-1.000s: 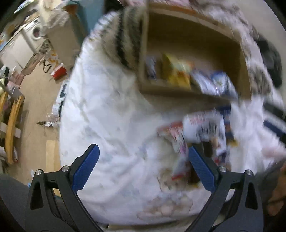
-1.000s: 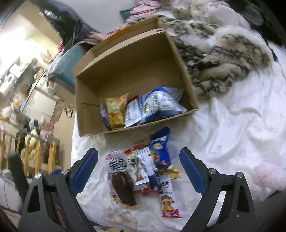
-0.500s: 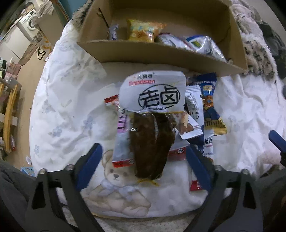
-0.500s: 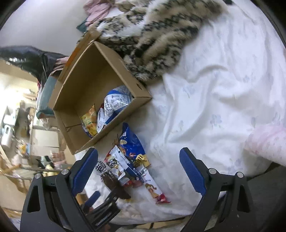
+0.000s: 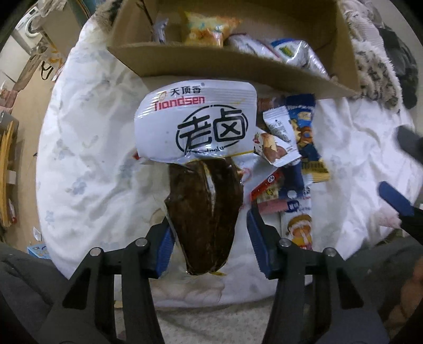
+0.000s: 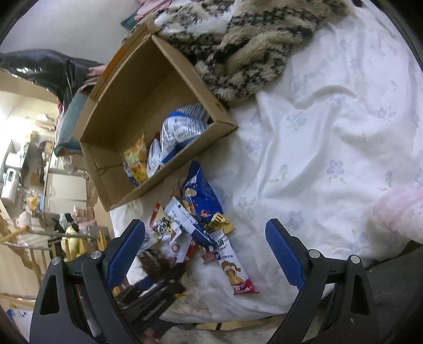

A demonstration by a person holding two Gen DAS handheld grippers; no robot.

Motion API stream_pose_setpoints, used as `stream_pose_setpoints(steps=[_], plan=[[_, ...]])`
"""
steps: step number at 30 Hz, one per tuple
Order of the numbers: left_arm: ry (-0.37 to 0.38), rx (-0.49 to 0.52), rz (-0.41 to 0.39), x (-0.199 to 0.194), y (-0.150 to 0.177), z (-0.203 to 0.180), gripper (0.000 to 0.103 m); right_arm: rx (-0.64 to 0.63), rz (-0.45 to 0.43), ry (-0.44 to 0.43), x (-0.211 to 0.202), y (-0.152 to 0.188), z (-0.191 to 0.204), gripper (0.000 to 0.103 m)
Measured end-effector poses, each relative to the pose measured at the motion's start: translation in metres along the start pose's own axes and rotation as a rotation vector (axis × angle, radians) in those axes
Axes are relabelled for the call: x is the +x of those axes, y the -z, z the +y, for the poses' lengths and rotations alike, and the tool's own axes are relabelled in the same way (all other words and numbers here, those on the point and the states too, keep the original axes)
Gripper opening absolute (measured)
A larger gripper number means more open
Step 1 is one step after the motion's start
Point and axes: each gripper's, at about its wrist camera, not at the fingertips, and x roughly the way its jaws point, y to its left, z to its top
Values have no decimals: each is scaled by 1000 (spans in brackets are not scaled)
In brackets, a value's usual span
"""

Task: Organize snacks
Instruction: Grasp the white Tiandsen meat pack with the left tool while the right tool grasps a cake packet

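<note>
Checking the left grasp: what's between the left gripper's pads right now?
The dark lower end of the white braised-snack packet sits between the left gripper pads, which have just been closing; left pad touches, right shows a gap. Left wrist view.

We are seeing a white floral bedsheet (image 6: 330, 137) lying rumpled, and a furry striped blanket (image 6: 246, 45) is resting on it. A washing machine (image 5: 31, 22) is standing far away, and wooden furniture (image 5: 6, 169) is showing beside the bed.

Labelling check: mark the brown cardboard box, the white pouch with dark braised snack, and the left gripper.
brown cardboard box (image 5: 211, 59), left wrist view, near wall.
white pouch with dark braised snack (image 5: 201, 127), left wrist view, printed label.
left gripper (image 5: 208, 235), left wrist view, between fingertips.
</note>
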Motion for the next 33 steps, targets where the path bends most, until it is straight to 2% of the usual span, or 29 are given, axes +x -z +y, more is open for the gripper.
stream_pose_setpoints(steps=[6, 9, 12, 14, 16, 17, 18, 19, 20, 23, 26, 29, 33], plan=[[3, 23, -24, -28, -7, 25, 48, -31, 59, 78, 18, 4, -1, 94], [-20, 50, -48, -34, -15, 38, 48, -93, 147, 134, 38, 11, 5, 77], [-8, 39, -59, -34, -24, 49, 46, -210, 239, 187, 61, 25, 22, 65], [1, 30, -54, -32, -26, 55, 46, -269, 284, 221, 74, 33, 31, 63], [1, 36, -60, -30, -26, 59, 46, -317, 324, 269, 88, 40, 37, 54], [-1, 43, -64, -29, -27, 61, 46, -339, 342, 303, 96, 43, 39, 50], [-3, 48, -69, -29, -26, 64, 46, -363, 350, 346, 102, 45, 39, 39], [-1, 50, -71, -28, -26, 64, 46, -391, 358, 401, 110, 47, 39, 32], [7, 46, -70, -25, -27, 64, 46, -403, 367, 419, 115, 48, 38, 32], [28, 32, -74, -25, -26, 67, 46, -424, 368, 446, 118, 47, 38, 27], [28, 30, -91, -28, -26, 68, 46, -362, 350, 457, 110, 38, 26, 27], [40, 21, -93, -29, -26, 70, 47, -288, 289, 491, 101, 22, 11, 26], [57, 12, -96, -29, -29, 72, 47, -260, 194, 534, 90, -9, 1, 26]])
